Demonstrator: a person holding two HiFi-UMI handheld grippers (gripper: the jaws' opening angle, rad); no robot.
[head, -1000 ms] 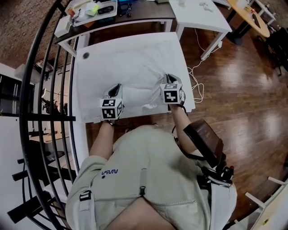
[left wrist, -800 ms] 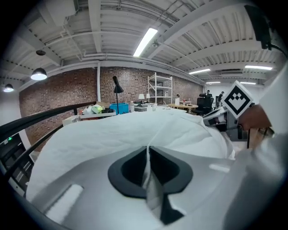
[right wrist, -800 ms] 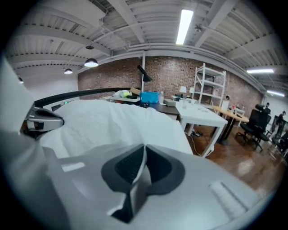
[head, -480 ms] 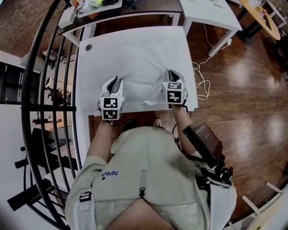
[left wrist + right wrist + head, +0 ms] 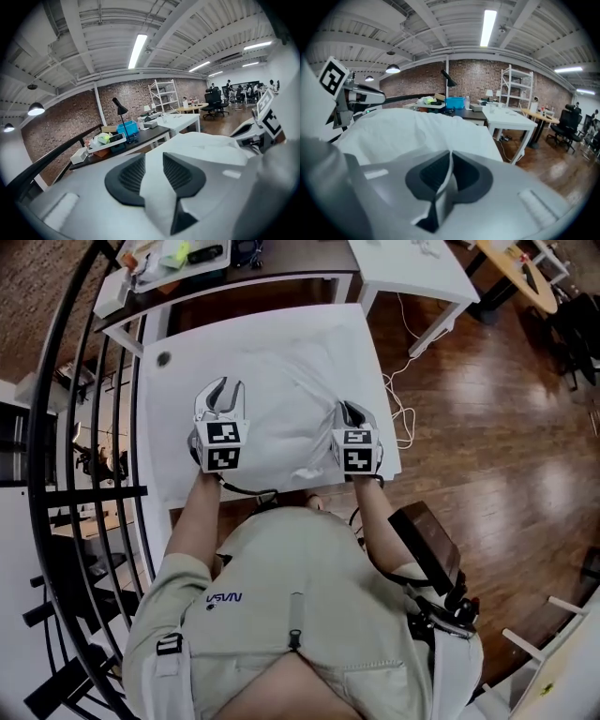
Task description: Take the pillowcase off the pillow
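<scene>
Right gripper [image 5: 345,411], centre-right of frame, is clamped on a thin fold of the pillowcase [image 5: 281,395]. Left gripper [image 5: 220,390], centre-left, has just been opening; its pads stand apart, gripping nothing.

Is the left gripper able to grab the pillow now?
Probably yes. The left gripper, whose jaws have just been opening with nothing between them, hovers close to the pillow; nothing blocks it.
</scene>
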